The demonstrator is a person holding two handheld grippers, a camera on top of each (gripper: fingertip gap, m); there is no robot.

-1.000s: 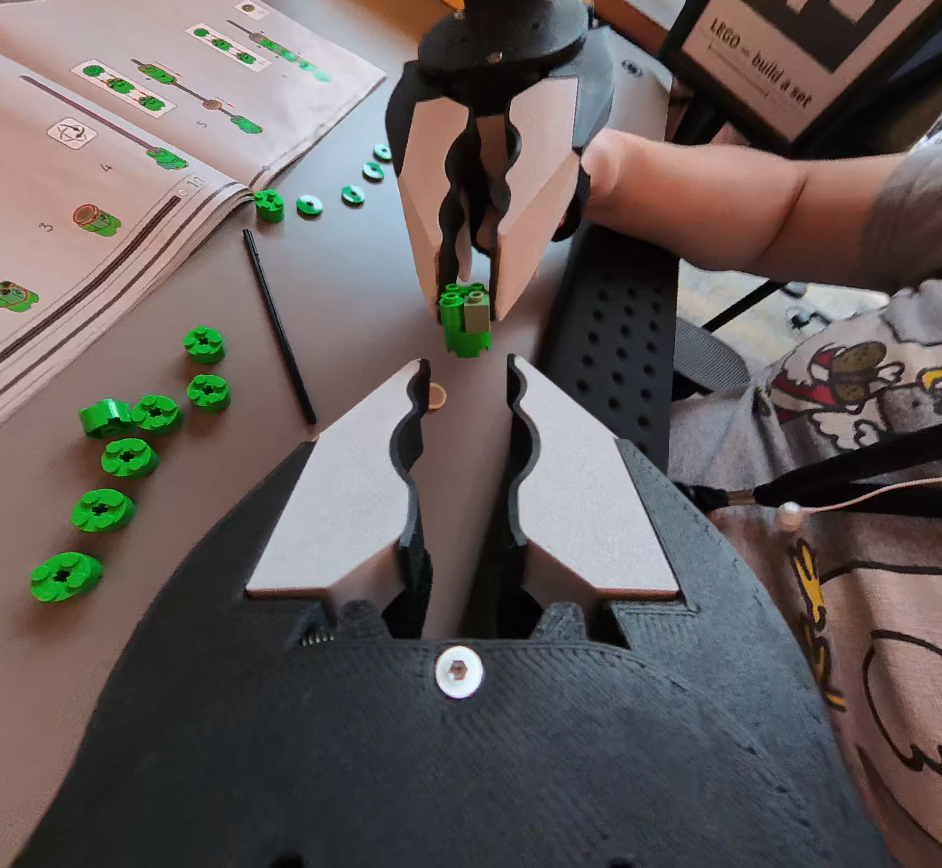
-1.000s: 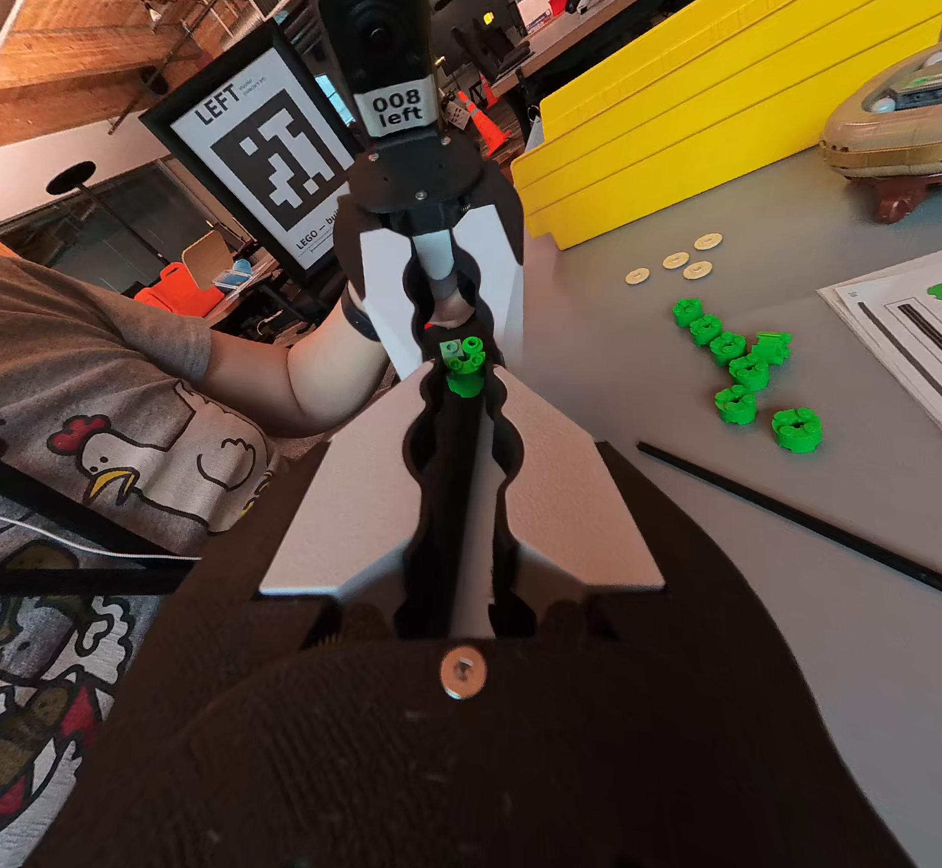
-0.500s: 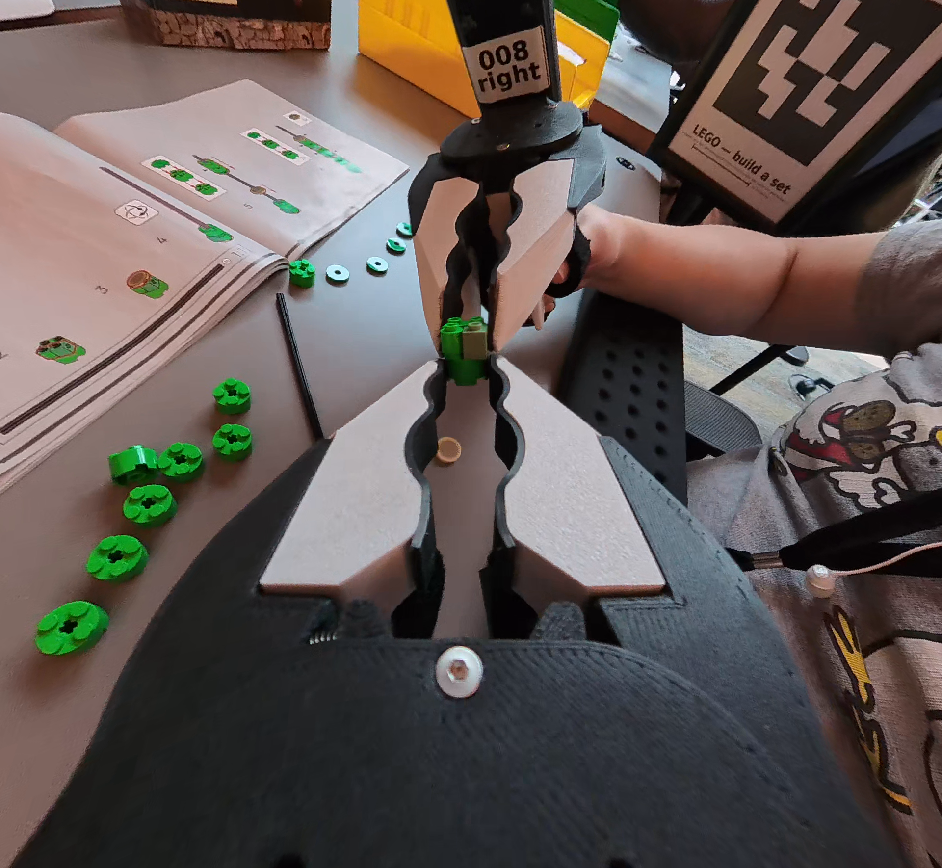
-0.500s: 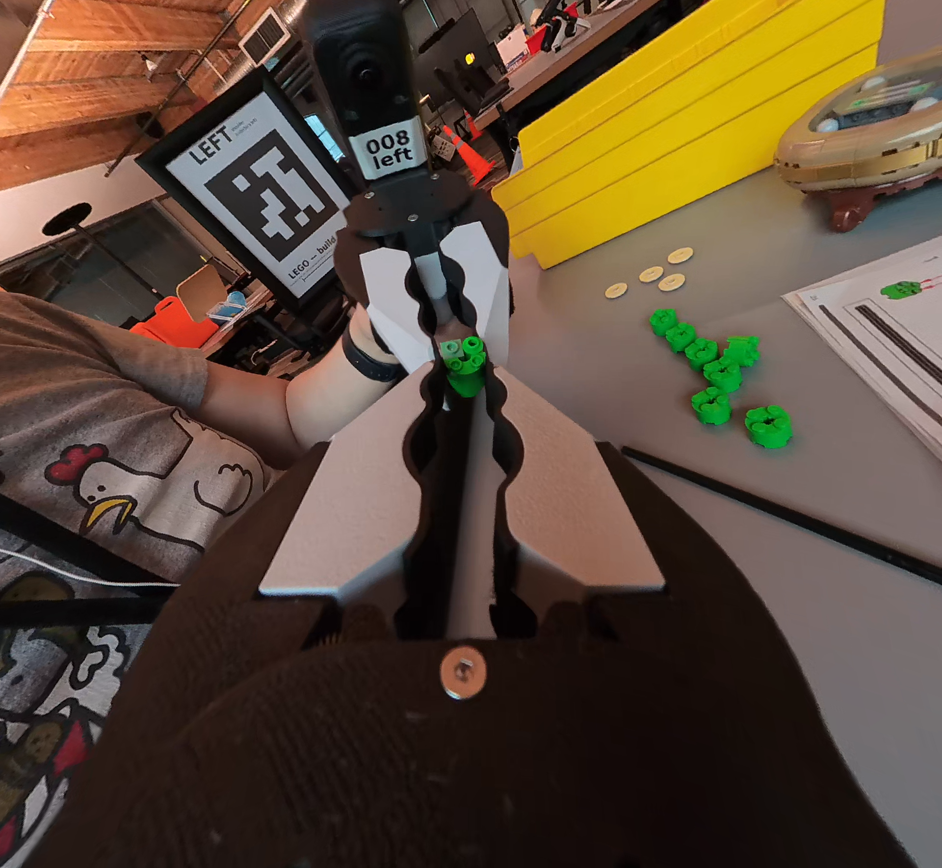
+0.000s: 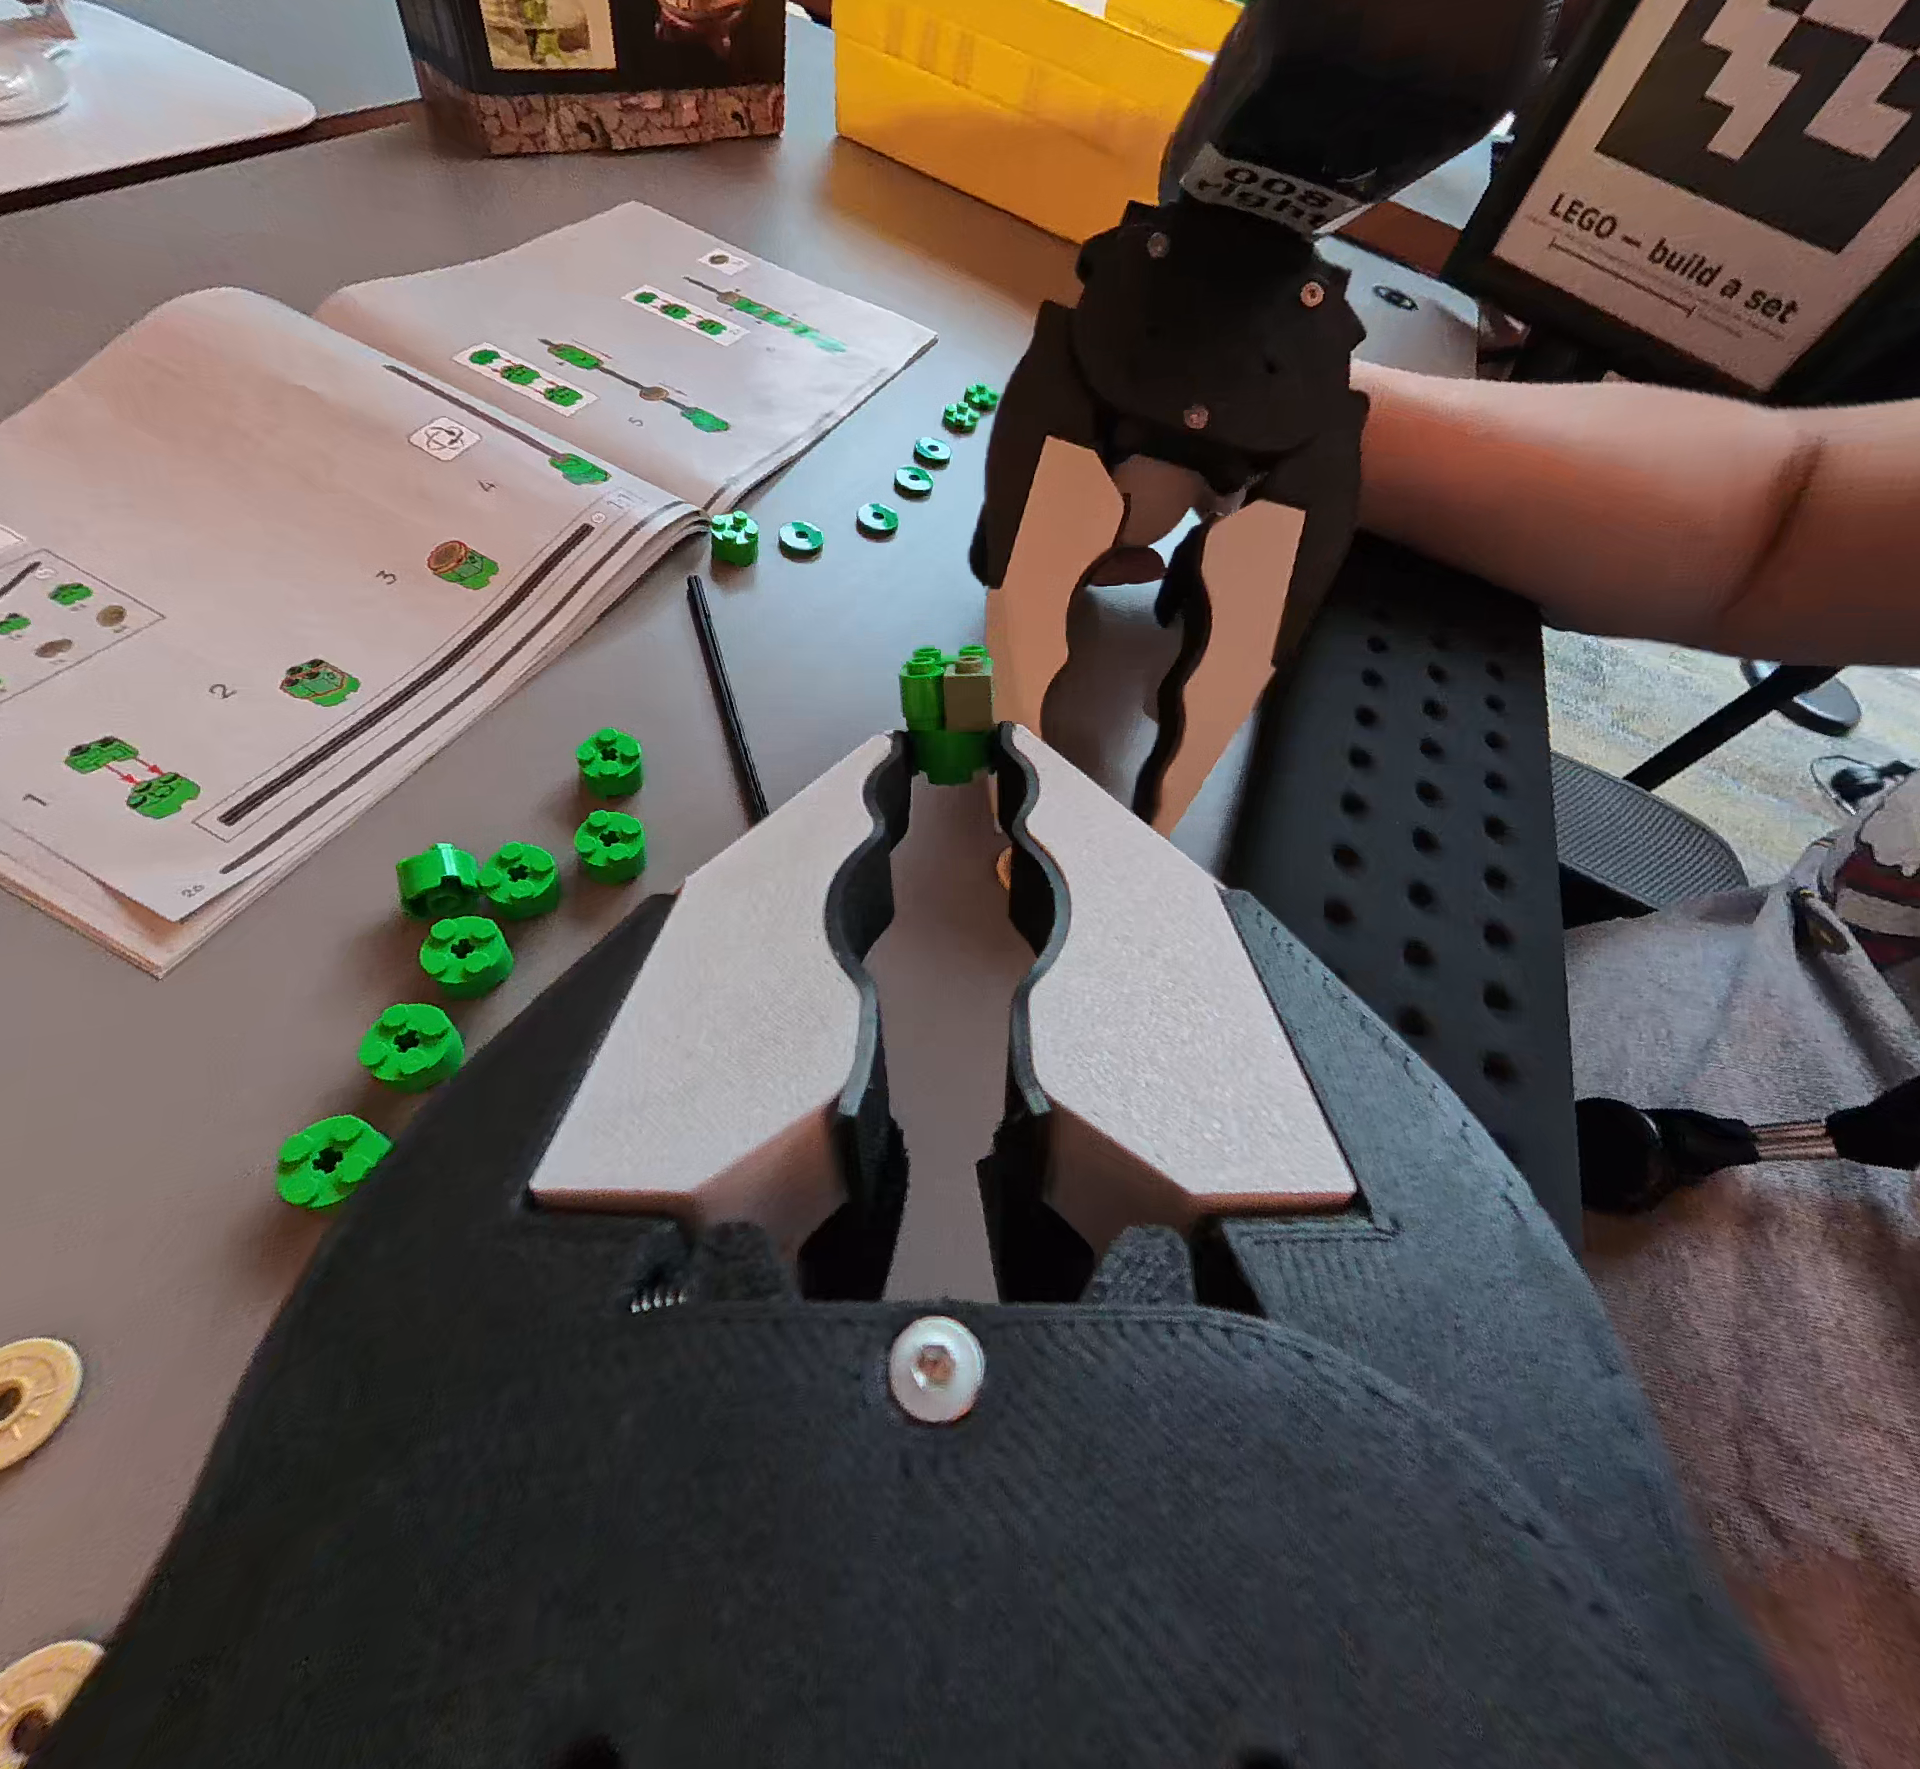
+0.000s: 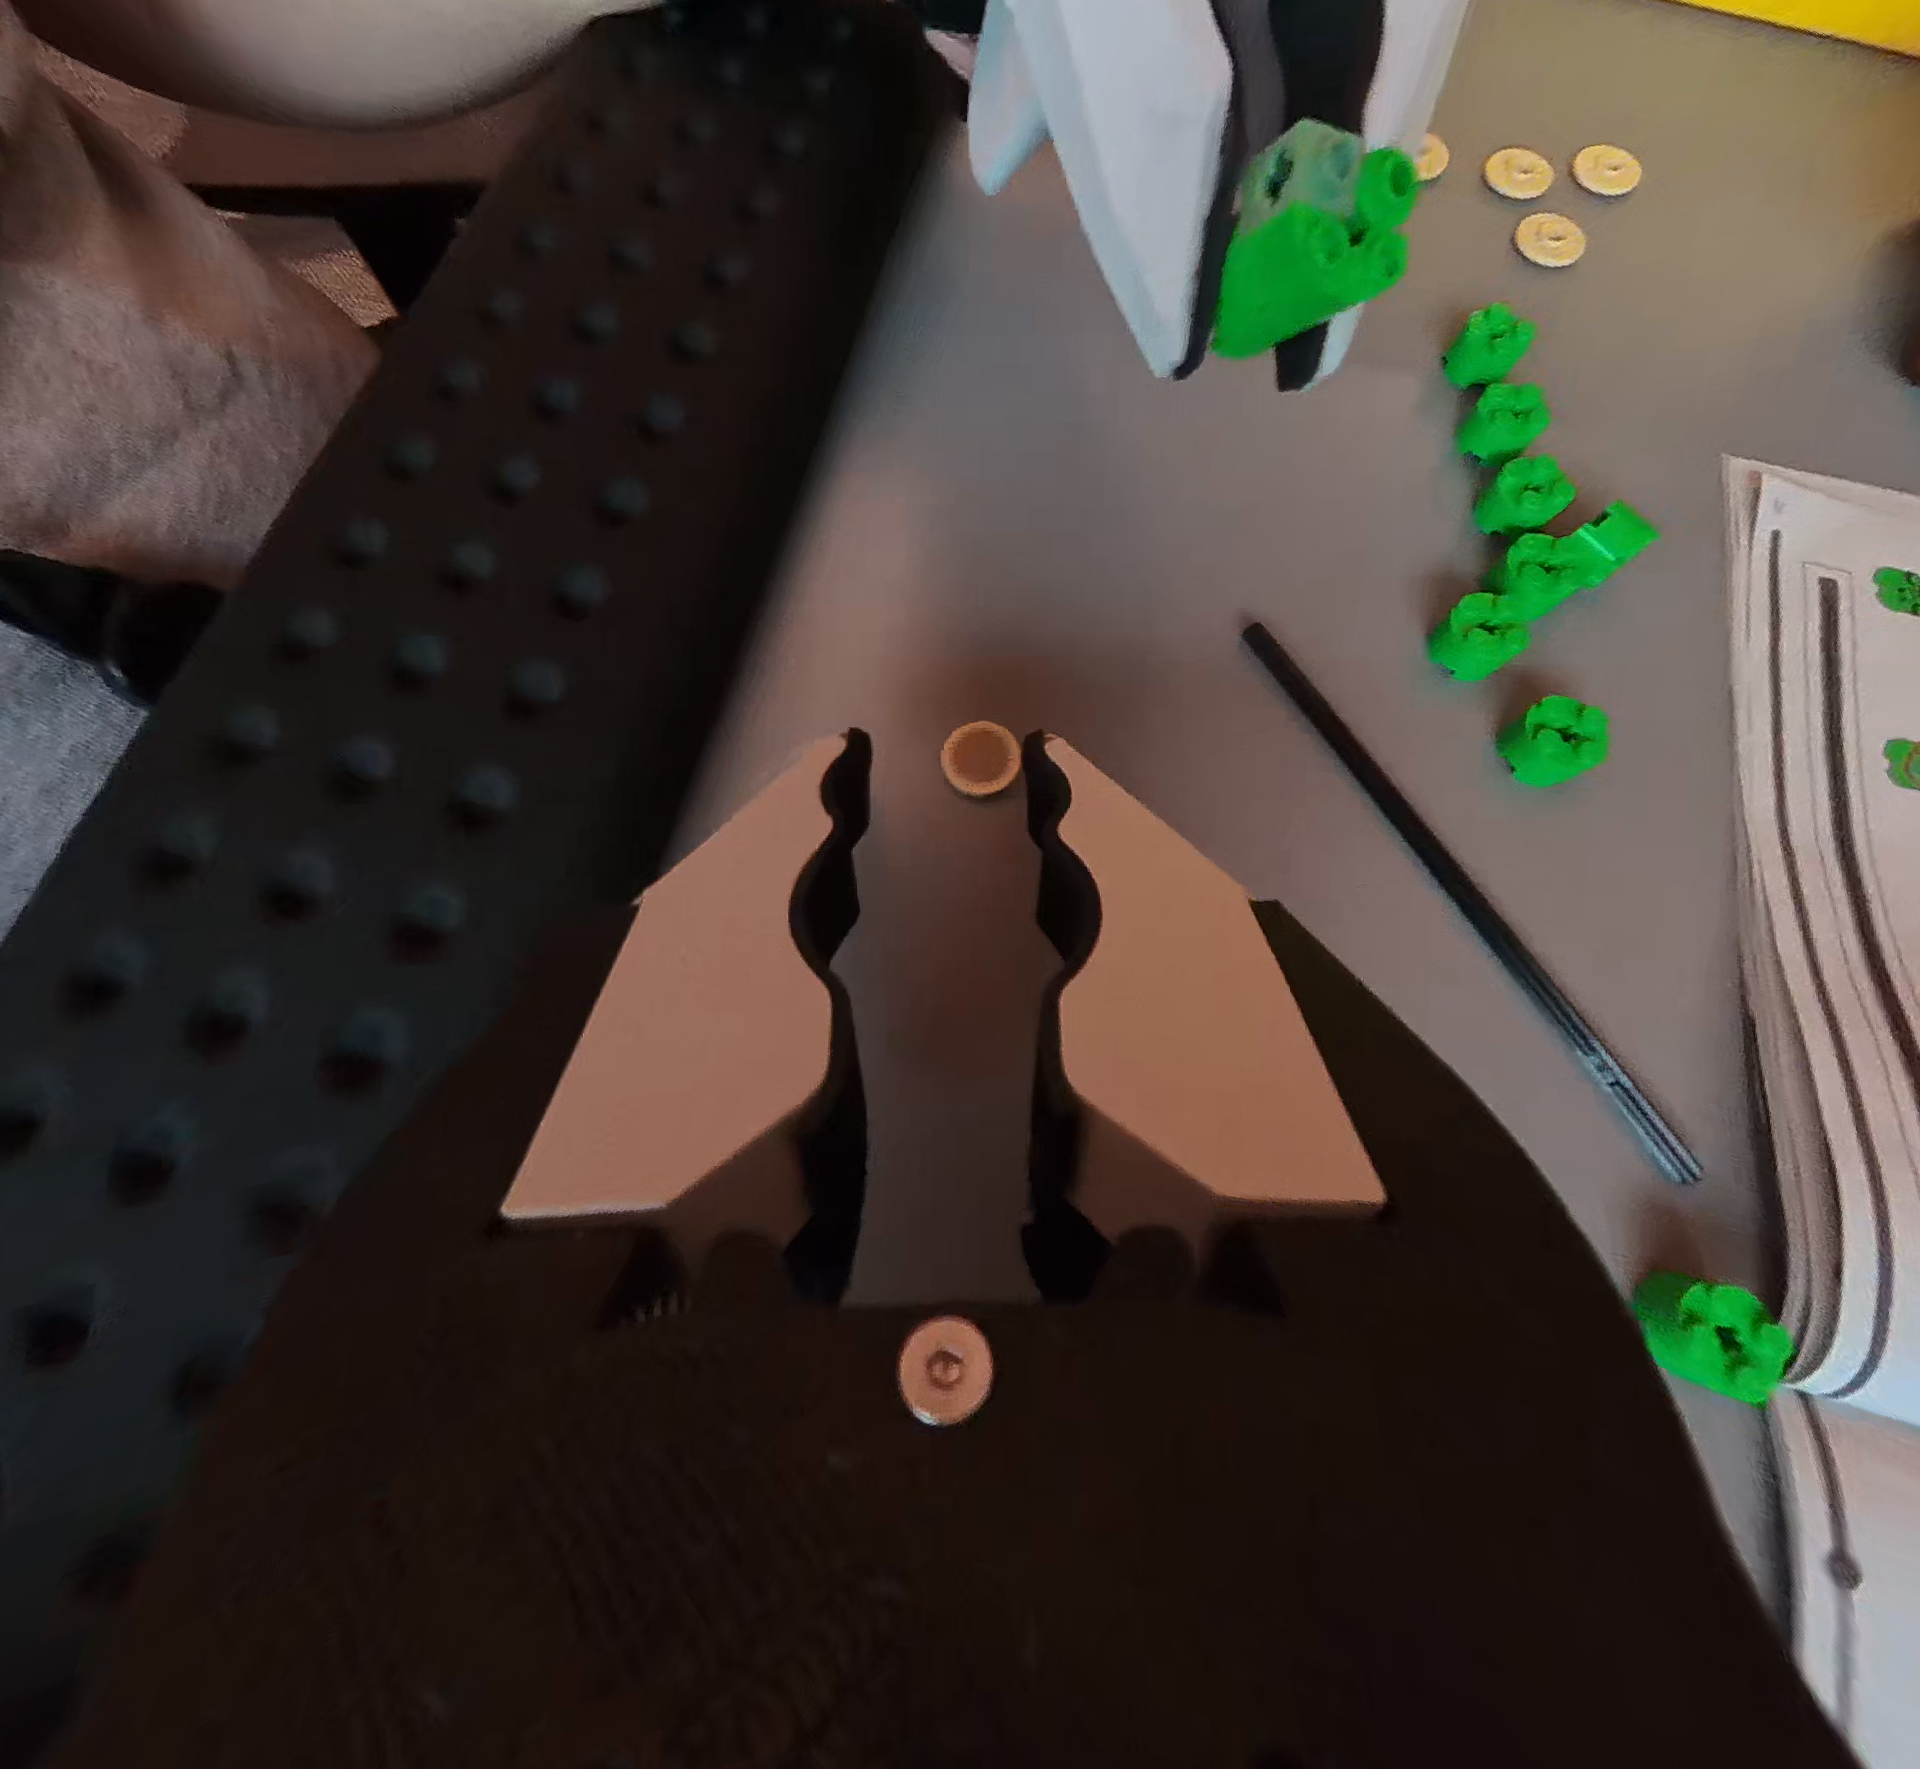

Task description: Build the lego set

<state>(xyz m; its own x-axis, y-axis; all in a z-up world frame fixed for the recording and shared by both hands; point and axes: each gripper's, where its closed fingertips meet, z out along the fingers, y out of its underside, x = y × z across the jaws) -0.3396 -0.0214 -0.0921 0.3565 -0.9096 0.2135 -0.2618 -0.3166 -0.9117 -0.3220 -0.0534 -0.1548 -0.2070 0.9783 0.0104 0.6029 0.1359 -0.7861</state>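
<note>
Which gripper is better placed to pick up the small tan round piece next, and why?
Right. The right gripper is open and empty with the tan piece just off its fingertips; the left gripper already holds the green assembly.

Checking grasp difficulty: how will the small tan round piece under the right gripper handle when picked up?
The tan round piece looks low and small, so the right gripper fingers may get little purchase. It likely slides on the smooth table. Lying flat, it probably won't roll.
</note>
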